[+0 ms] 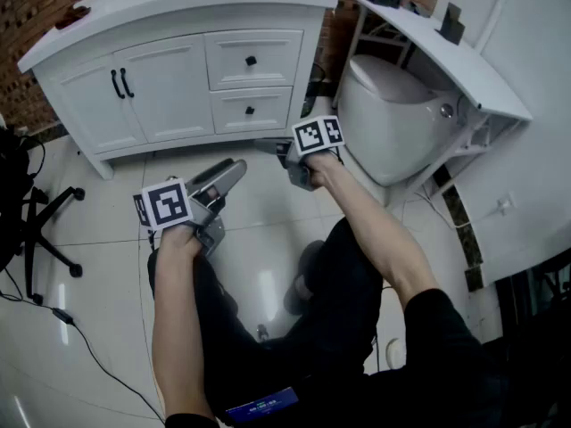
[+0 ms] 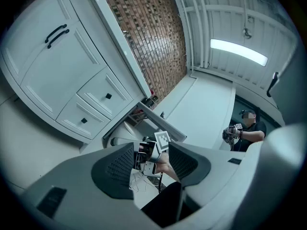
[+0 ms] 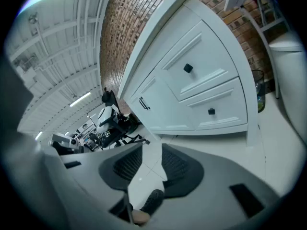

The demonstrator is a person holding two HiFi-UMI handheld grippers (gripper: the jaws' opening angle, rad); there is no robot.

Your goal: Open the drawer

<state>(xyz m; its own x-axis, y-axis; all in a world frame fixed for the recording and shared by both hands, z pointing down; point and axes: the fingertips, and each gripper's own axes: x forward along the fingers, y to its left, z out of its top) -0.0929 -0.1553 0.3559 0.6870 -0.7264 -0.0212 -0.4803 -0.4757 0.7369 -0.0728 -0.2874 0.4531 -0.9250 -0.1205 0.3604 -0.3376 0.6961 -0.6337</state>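
A white vanity (image 1: pixel 161 78) stands across the tiled floor, with two drawers on its right half. The upper drawer (image 1: pixel 252 59) and the lower drawer (image 1: pixel 251 110) are both closed, each with a small black knob. They also show in the left gripper view as upper drawer (image 2: pixel 106 96) and lower drawer (image 2: pixel 84 120), and in the right gripper view as upper drawer (image 3: pixel 188 68) and lower drawer (image 3: pixel 211 111). My right gripper (image 1: pixel 270 148) hovers a little in front of the lower drawer, open (image 3: pixel 152 169) with only floor between its jaws. My left gripper (image 1: pixel 234 168) is lower left of it, open (image 2: pixel 151 159) and empty.
A toilet (image 1: pixel 393 114) stands right of the vanity under a white shelf (image 1: pixel 446 52). The vanity's two doors (image 1: pixel 120 83) have black handles. An office chair base (image 1: pixel 45 221) and a floor cable (image 1: pixel 80 337) are at the left. Another person (image 2: pixel 244 131) sits far off.
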